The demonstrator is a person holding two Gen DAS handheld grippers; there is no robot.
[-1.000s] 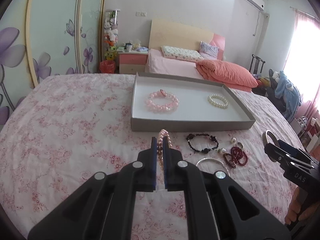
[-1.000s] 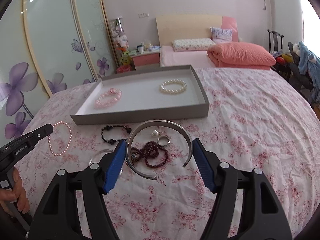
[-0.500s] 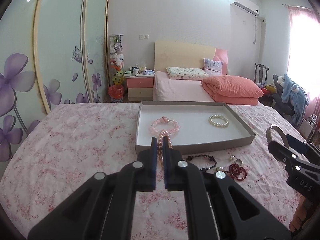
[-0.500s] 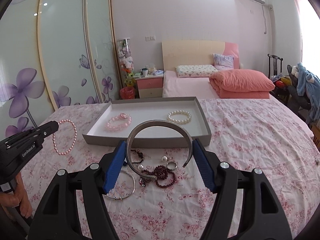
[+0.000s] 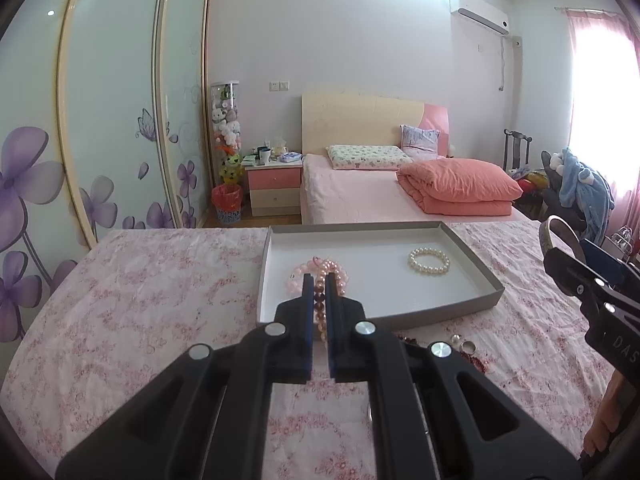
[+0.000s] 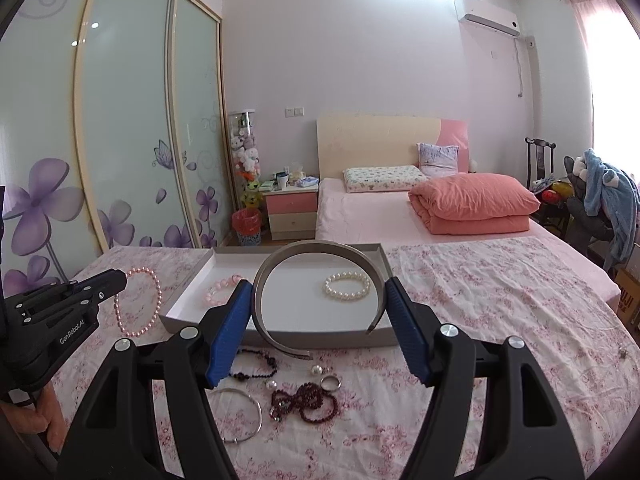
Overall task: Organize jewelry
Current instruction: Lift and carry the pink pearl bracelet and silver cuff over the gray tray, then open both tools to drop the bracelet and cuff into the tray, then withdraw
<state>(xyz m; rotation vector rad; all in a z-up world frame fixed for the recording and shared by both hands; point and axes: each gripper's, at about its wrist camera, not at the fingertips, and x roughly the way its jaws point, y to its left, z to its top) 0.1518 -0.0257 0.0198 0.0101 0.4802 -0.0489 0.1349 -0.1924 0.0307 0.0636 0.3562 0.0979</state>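
Both grippers raised since 1s ago — L gripper (image 5: 319, 292) w/ pink bracelet (image 6: 138, 300), R gripper (image 6: 320, 312) w/ bangle (image 6: 320, 249).

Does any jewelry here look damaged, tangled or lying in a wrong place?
Nothing looks damaged. The dark red bead strand lies bunched in loops on the bedspread, and a thin silver bangle, a black bead bracelet and small rings lie outside the tray.

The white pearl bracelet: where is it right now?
The white pearl bracelet lies inside the grey tray, on its right half, apart from the pink bead bracelet at the left; the right wrist view frames it through the held silver cuff.
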